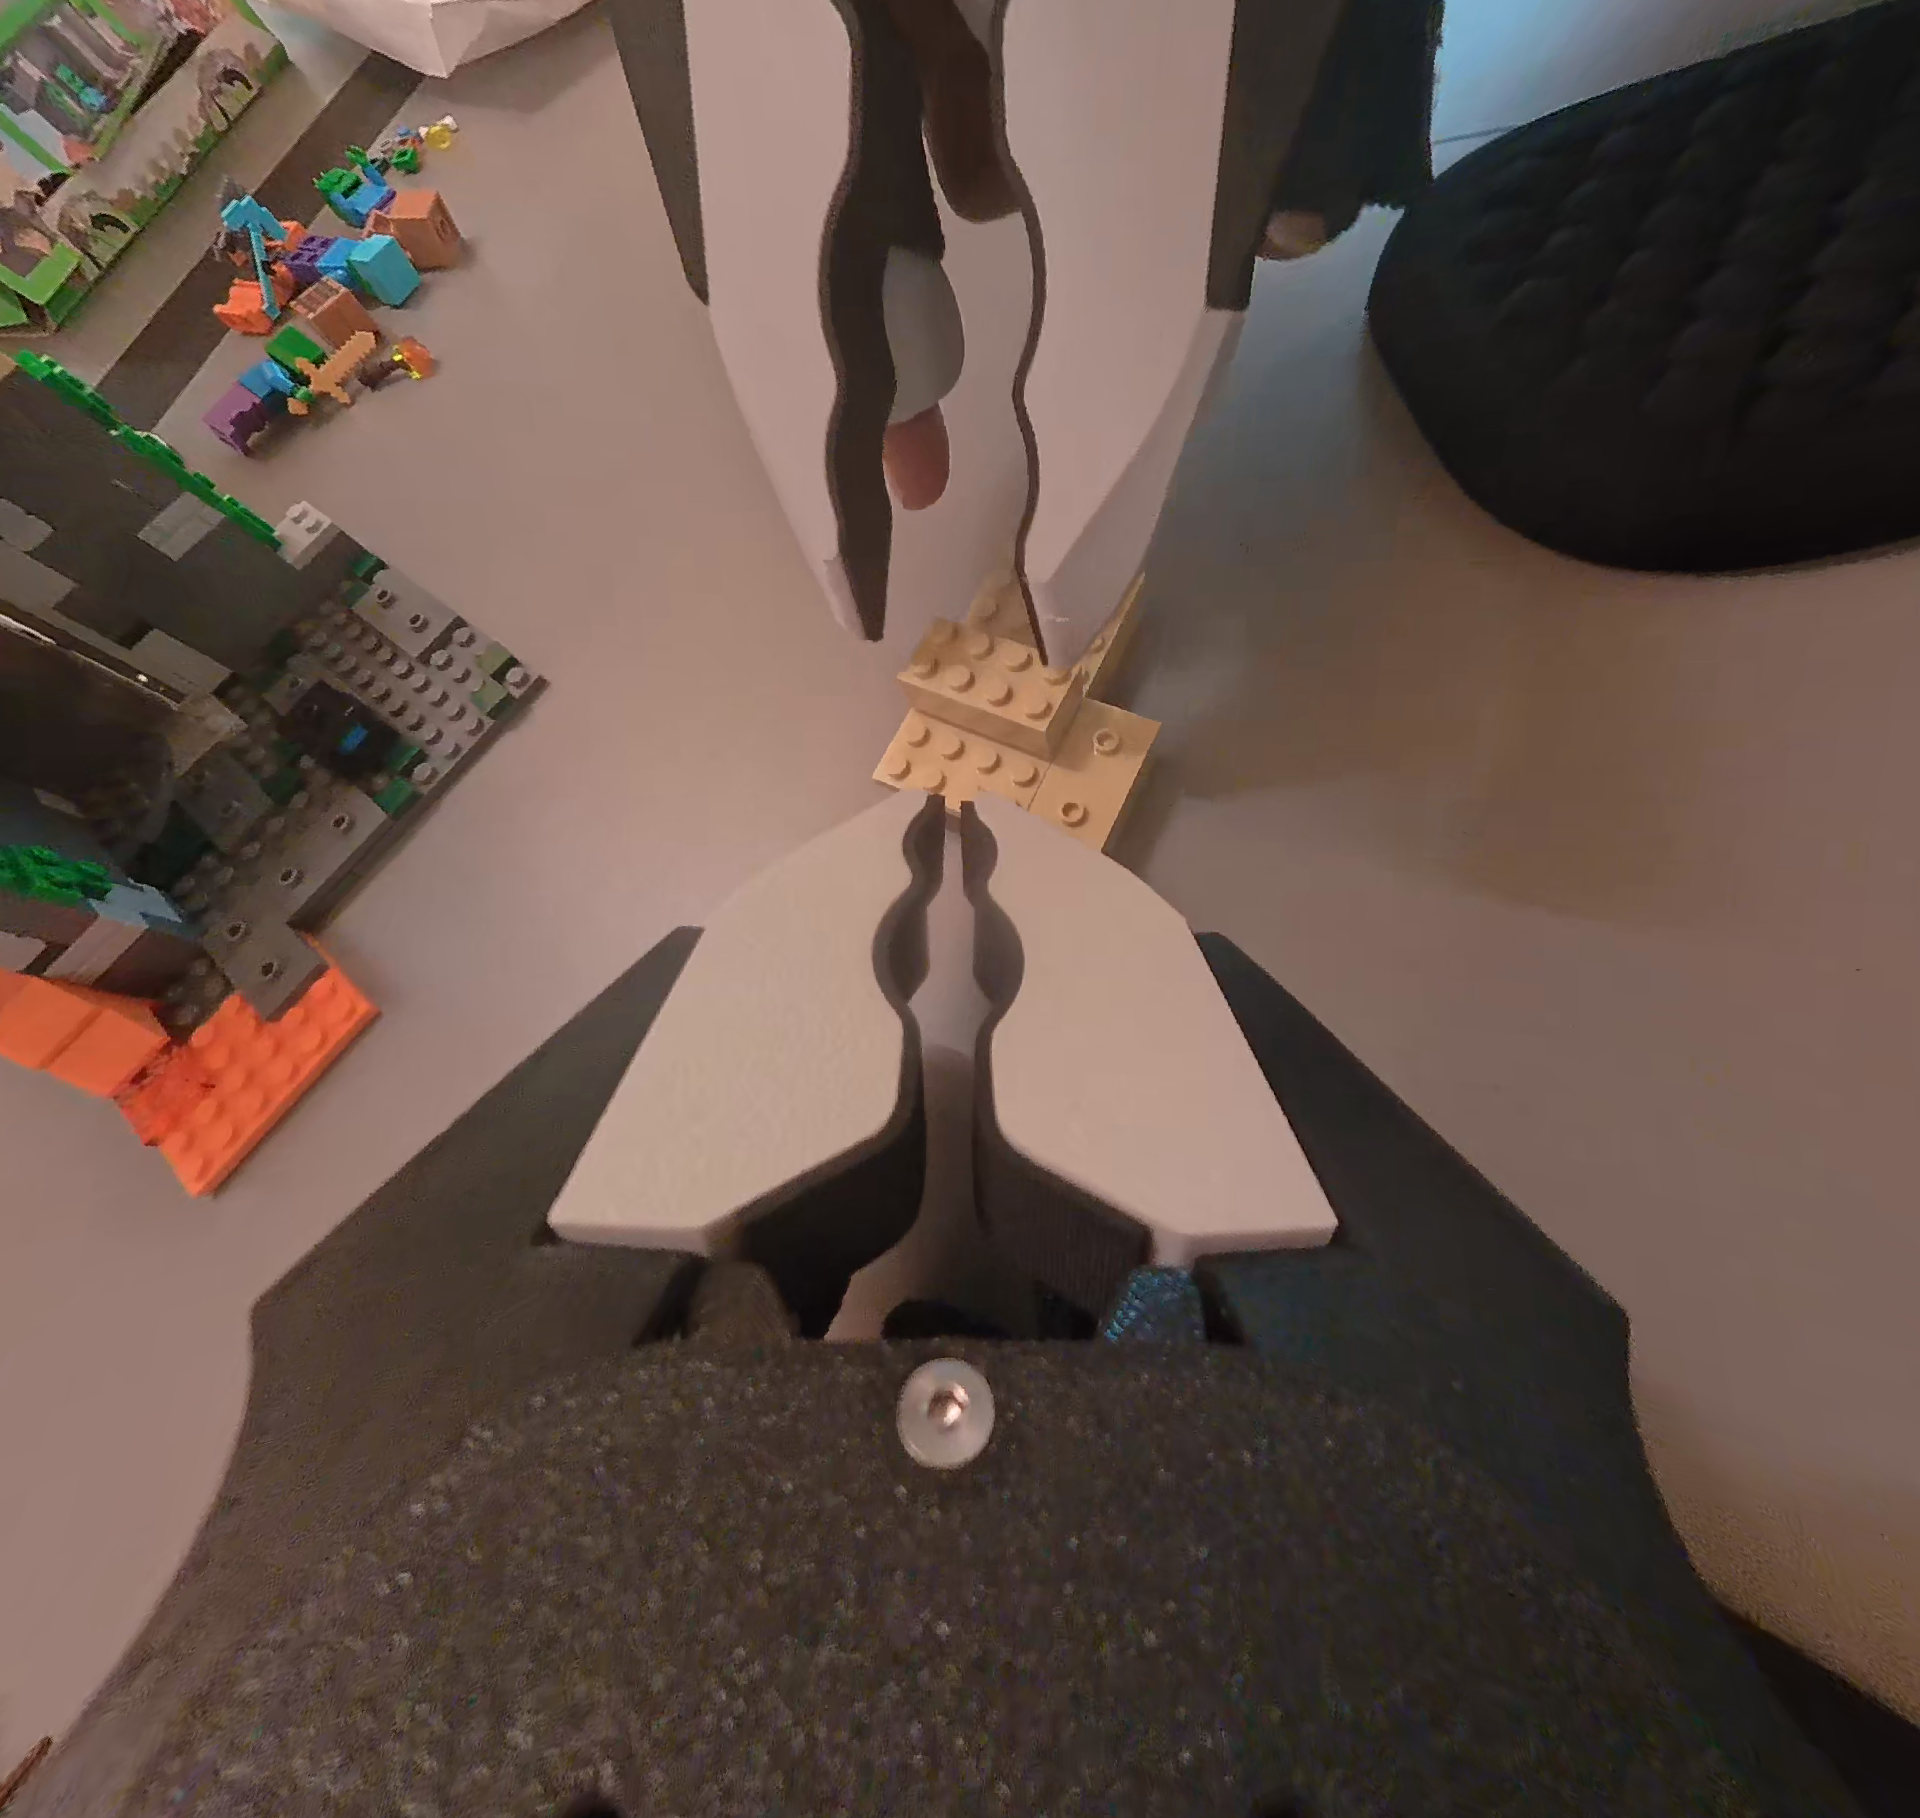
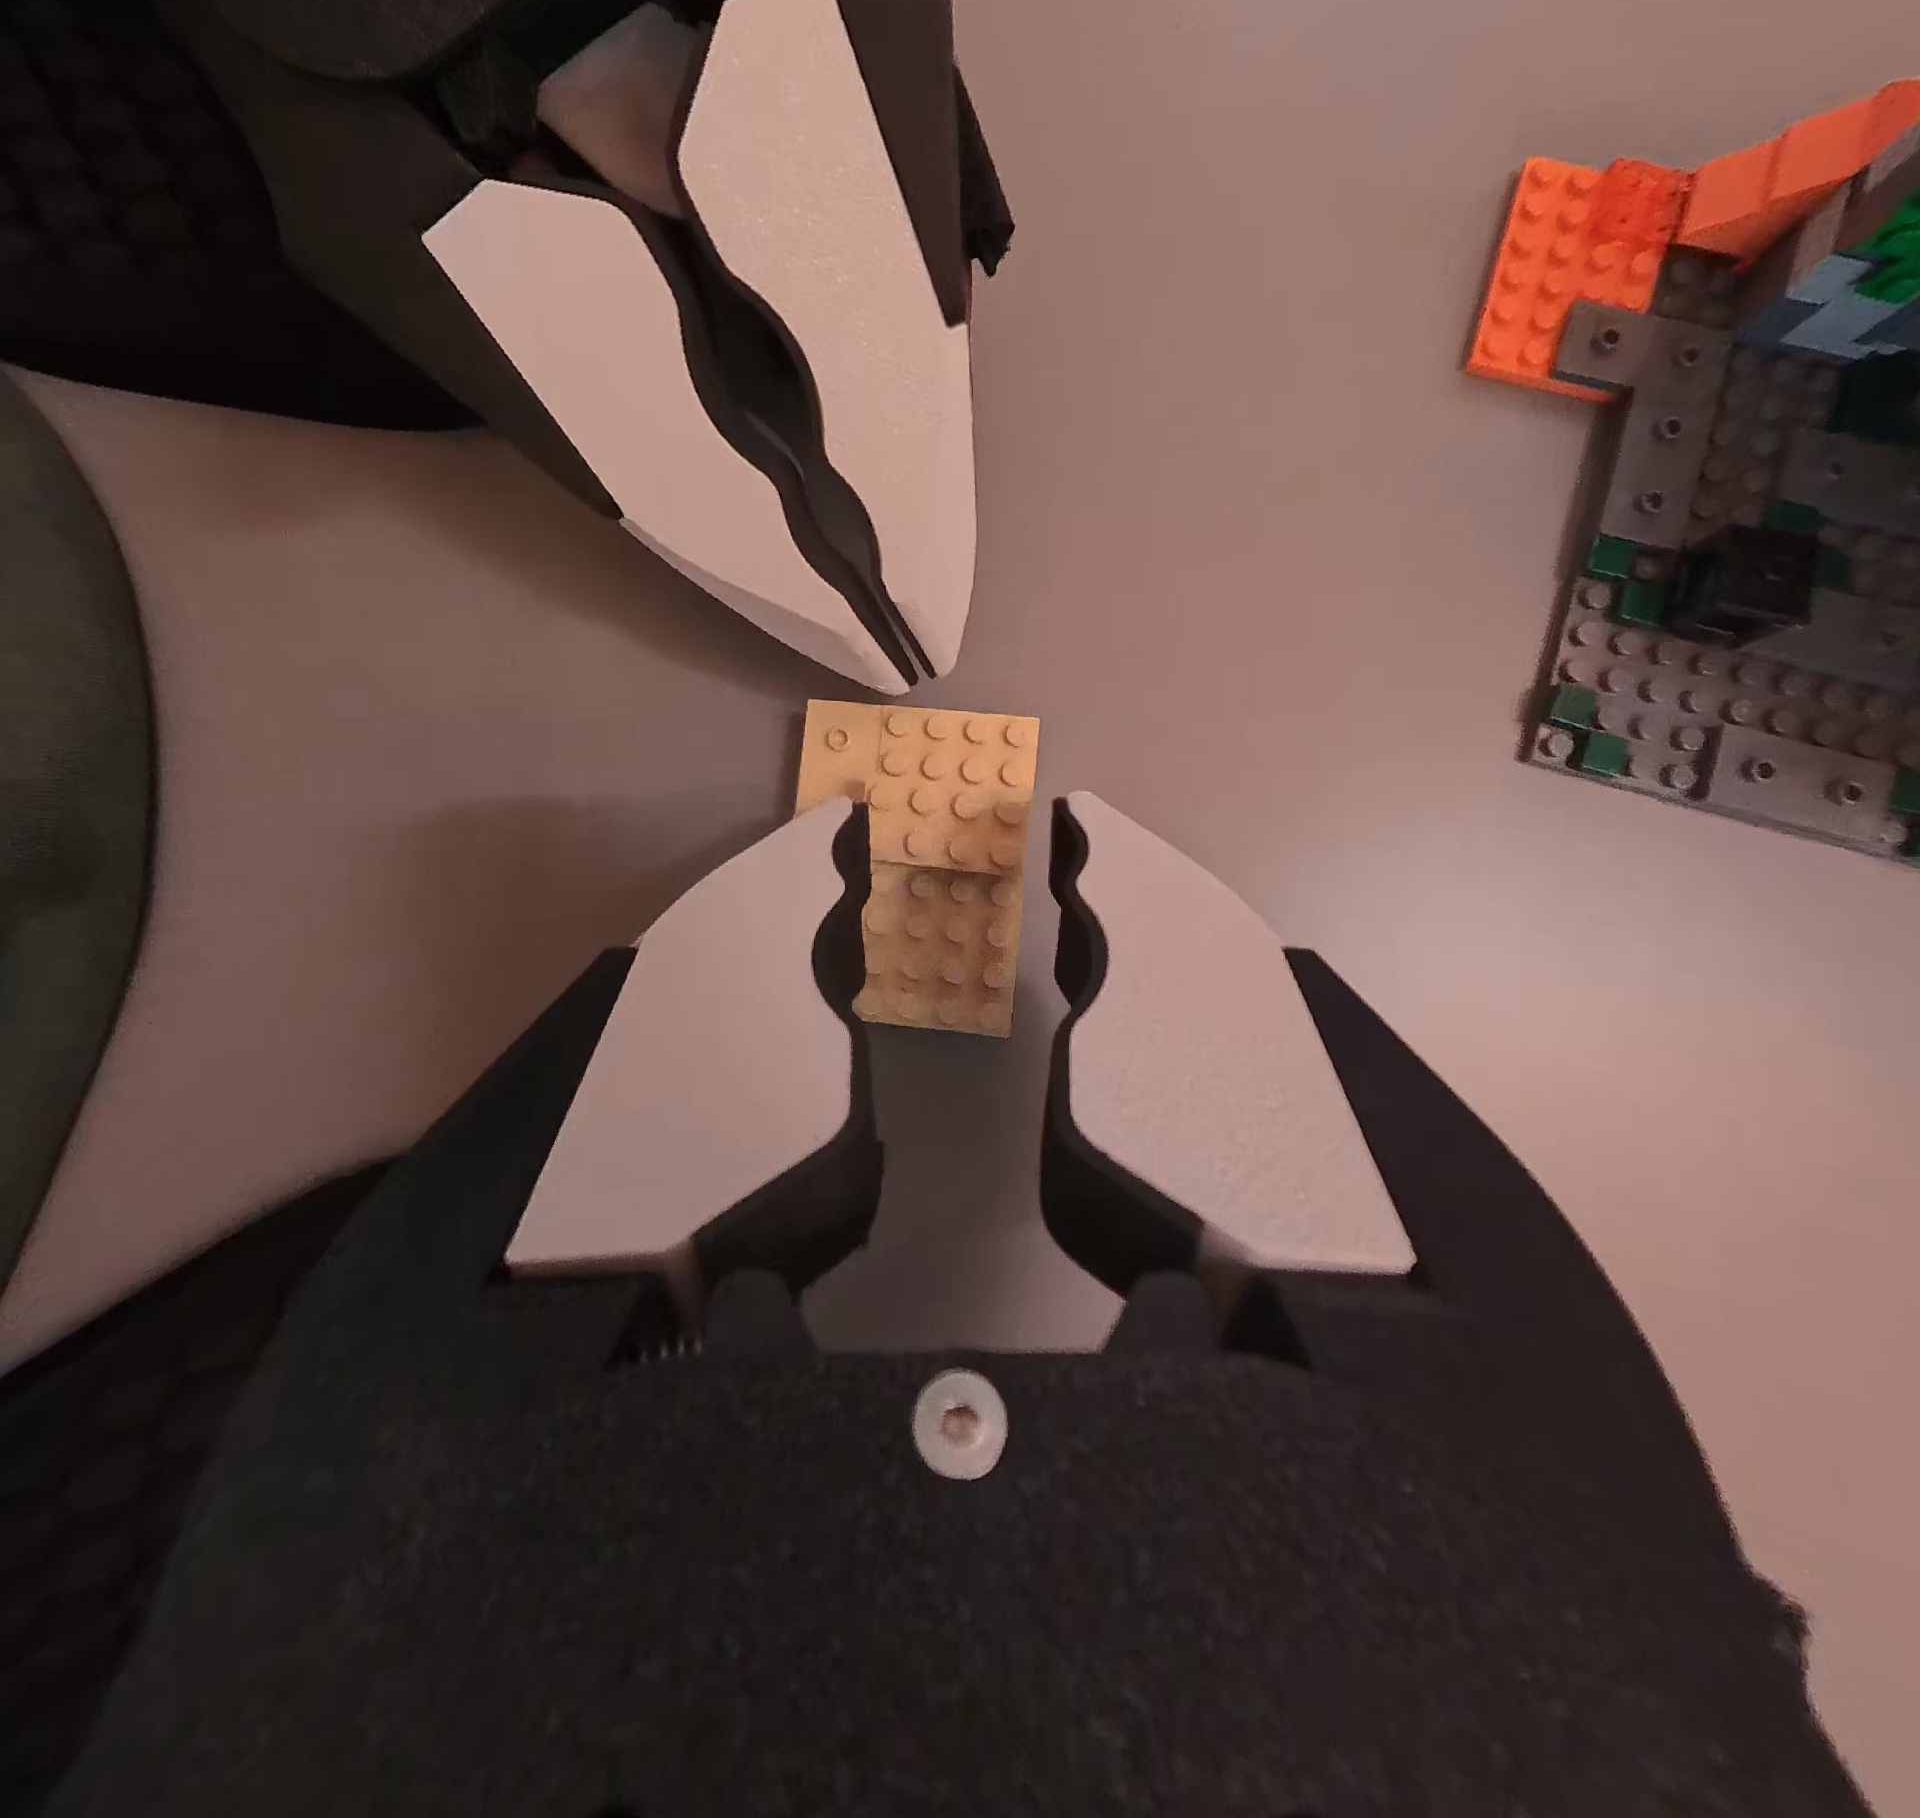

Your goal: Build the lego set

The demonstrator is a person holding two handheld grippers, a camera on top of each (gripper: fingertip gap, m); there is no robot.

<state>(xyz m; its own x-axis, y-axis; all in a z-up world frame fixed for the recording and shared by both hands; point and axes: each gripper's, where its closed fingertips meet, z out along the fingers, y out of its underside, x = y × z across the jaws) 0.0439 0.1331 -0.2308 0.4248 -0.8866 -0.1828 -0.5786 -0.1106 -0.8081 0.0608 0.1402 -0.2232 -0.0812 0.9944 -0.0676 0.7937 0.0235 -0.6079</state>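
Tan studded lego plate assembly point(image 2: 940, 833) on grey table point(image 2: 1299, 937); spread right hand-held gripper point(image 2: 961, 807) straddles it, should squeeze squarely; left hand-held gripper point(image 1: 954, 805) pressed together, steadying.

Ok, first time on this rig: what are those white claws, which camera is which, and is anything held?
The white claws are handheld two-finger grippers, one per hand, each carrying its own camera. The left wrist view looks along the left gripper, shut, its tips at the edge of the tan lego assembly. The right wrist view looks along the right gripper, open, straddling that same assembly without clamping it. On the grey table also sit a grey, green and orange lego build and loose coloured pieces.
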